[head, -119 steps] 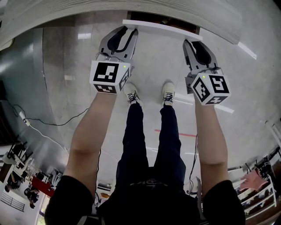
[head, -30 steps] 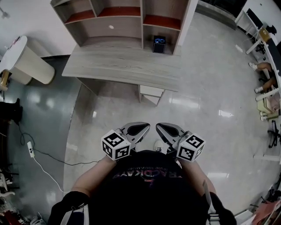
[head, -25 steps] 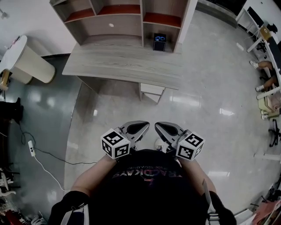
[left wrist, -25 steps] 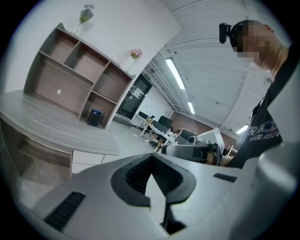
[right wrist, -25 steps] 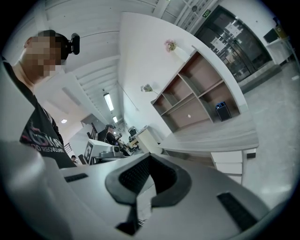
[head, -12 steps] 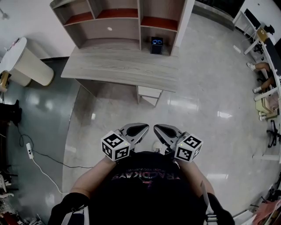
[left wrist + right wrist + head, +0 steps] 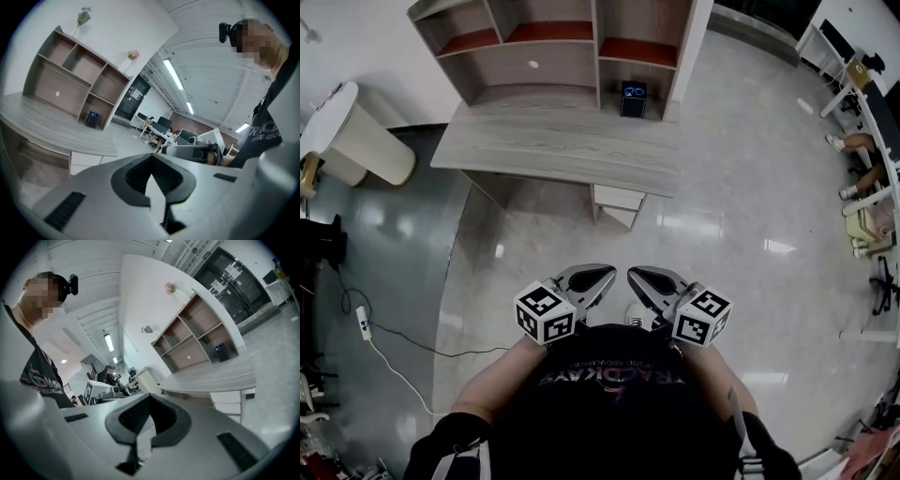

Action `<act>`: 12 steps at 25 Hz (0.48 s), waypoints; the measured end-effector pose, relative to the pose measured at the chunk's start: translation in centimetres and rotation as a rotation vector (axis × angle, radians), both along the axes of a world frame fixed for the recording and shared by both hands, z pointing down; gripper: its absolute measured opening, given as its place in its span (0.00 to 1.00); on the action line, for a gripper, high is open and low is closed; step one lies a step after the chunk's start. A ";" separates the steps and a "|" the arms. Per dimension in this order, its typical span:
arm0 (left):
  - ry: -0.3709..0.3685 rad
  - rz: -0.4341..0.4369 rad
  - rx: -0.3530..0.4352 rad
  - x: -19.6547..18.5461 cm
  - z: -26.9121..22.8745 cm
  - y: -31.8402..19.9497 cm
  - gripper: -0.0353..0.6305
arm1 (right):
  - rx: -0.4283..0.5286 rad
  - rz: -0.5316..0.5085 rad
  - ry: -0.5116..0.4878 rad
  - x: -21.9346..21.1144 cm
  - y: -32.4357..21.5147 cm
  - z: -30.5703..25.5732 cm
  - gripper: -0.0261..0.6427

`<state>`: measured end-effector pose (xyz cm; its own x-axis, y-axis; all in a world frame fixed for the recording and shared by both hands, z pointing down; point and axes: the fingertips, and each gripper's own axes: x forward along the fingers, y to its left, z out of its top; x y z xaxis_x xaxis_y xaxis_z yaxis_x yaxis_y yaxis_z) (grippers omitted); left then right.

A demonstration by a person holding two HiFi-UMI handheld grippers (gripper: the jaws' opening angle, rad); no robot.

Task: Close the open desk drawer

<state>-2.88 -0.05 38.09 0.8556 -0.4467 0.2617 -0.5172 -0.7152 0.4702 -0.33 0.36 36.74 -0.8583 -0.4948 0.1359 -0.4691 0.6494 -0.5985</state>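
The grey wooden desk [image 7: 553, 150] stands well ahead of me. Its white drawer stack [image 7: 619, 200] sits under the right end, and no drawer front juts out from the others. The same stack shows in the left gripper view [image 7: 89, 159] and in the right gripper view [image 7: 229, 403]. My left gripper [image 7: 609, 273] and right gripper [image 7: 632, 274] hover side by side close to my chest, far from the desk. Both are shut with nothing between the jaws, as the left gripper [image 7: 151, 158] and right gripper [image 7: 149, 399] show in their own views.
A shelf unit [image 7: 553, 42] rises behind the desk, with a small dark blue box [image 7: 632, 97] in one bay. A white round stand [image 7: 356, 131] is at the left, and a cable [image 7: 389, 328] lies on the glossy floor. Office desks with seated people [image 7: 862, 141] are at the far right.
Several seconds ago both grippers were up against the white drawer front; now I stand back from the desk. Over the last second nothing has visibly moved.
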 end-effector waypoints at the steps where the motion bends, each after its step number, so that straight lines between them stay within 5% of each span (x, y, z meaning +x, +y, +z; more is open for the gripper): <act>1: -0.001 0.000 0.000 0.0 0.0 0.0 0.07 | 0.000 0.001 -0.001 0.0 0.0 0.0 0.06; 12: -0.009 0.007 0.002 0.0 -0.1 -0.4 0.07 | -0.014 0.010 -0.006 0.0 -0.5 0.1 0.06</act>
<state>-2.92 -0.41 37.98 0.8564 -0.4410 0.2684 -0.5162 -0.7195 0.4646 -0.33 -0.09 36.86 -0.8540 -0.5016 0.1382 -0.4723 0.6360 -0.6102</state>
